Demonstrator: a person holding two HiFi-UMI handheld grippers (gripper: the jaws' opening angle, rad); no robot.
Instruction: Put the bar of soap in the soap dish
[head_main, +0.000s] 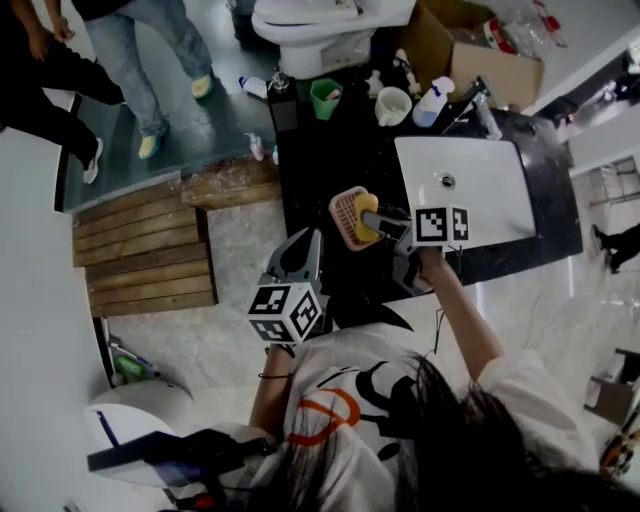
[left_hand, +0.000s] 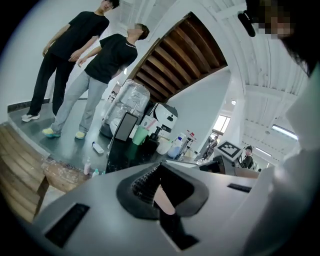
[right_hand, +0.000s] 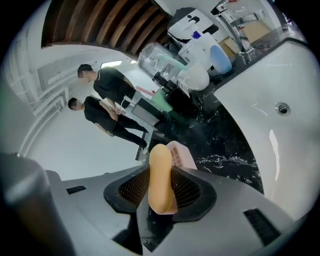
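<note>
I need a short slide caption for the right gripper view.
Right gripper holding the yellow soap bar, pink soap dish just behind it.

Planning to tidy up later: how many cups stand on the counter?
2. A green cup at the counter's far edge, and a white cup just right of it, beside the spray bottle. Others may be hidden from view.

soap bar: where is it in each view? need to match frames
Head view: soap at centre, in the right gripper, over the dish.
Left gripper view: not in it.
Right gripper view: soap low centre, between the jaws, dish behind.
Shared landmark: green cup.
</note>
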